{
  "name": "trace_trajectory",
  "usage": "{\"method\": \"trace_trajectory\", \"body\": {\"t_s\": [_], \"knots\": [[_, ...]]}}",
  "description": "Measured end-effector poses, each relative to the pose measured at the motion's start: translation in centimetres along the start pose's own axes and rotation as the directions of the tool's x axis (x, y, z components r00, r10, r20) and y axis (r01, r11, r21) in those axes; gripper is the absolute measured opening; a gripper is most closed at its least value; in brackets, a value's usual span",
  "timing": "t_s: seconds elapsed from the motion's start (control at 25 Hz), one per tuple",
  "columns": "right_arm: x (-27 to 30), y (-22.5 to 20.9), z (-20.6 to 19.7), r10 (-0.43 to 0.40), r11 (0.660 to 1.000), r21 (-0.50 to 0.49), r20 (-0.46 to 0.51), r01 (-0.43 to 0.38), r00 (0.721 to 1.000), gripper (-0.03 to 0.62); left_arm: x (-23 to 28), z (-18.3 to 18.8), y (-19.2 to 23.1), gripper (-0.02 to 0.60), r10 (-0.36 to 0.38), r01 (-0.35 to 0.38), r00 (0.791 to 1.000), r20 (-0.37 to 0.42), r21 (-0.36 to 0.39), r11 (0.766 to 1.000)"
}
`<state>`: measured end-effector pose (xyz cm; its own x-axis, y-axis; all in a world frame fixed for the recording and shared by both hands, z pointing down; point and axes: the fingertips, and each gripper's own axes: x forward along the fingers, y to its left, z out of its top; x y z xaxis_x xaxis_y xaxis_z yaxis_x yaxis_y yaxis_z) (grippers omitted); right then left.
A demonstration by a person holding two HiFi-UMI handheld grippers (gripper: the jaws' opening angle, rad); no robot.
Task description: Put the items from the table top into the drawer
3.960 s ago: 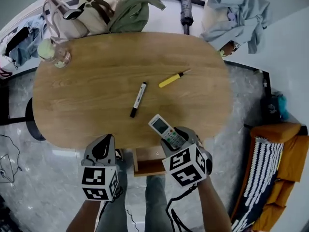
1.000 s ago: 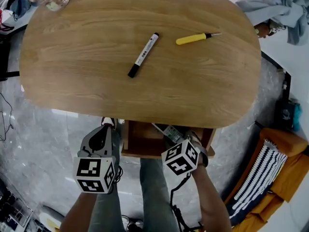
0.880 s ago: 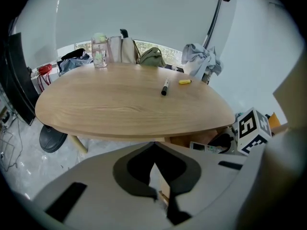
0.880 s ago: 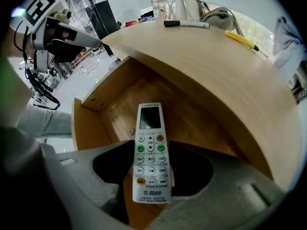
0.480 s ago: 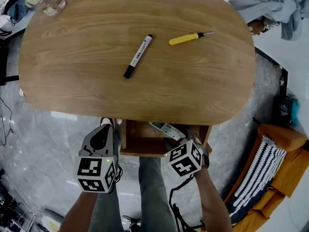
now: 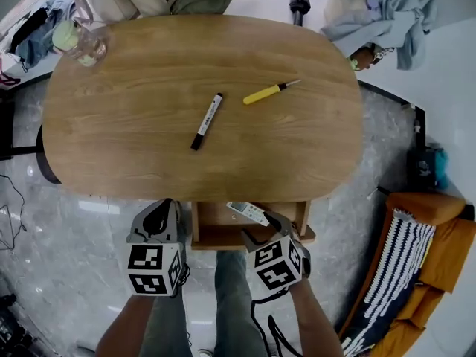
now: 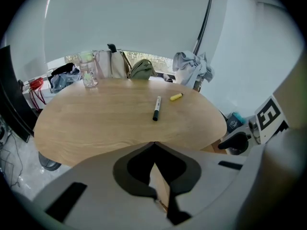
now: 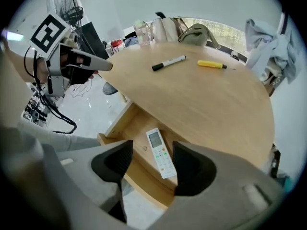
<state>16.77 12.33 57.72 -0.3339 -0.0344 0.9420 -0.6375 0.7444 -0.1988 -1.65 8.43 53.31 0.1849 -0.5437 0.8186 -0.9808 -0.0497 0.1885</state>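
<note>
Going from the left: a clear glass [image 6: 84,42] is parked at the far left corner of the tabletop [image 6: 111,155], and whether it's counted among the items can't be told. The left hand-held gripper [image 6: 162,210] is held off the near edge, over the floor. Its jaws are pressed together at the tips and nothing is caught in them. A black-and-white marker [image 6: 207,121] is left lying around the middle of the tabletop, untouched.

Below the near edge the drawer [image 6: 214,225] is pulled open, and the remote control [image 6: 248,213] is laid flat inside it toward the right side, so one item can be ticked off. Just right of the marker, nearer the far edge, a yellow-handled tool [image 6: 264,93] is also left waiting. The right hand-held gripper [image 8: 152,152] is held above the drawer. Its jaws have just been opening and are spread wide now. The remote is seen down between them but isn't touched by either one.

Roughly a third done by the looks of it: marker and yellow tool are left to be moved, and the drawer probably to be shut after.
</note>
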Motion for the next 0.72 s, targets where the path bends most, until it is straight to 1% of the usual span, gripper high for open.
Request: {"method": "trace_trajectory", "body": {"t_s": [0.4,0.72], "knots": [[-2.6,1.9,6.4,-0.058,0.994,0.100,0.086,0.049,0.995,0.245,-2.7,4.7,3.7,-0.005,0.015,-0.016,0.999,0.031,0.052,0.999],[-2.0,2.3,10.7,-0.100,0.979,0.191,0.121,0.076,0.988,0.245,-3.0,5.5,7.4,-0.005,0.027,-0.028,1.000,0.013,0.043,0.999]]}}
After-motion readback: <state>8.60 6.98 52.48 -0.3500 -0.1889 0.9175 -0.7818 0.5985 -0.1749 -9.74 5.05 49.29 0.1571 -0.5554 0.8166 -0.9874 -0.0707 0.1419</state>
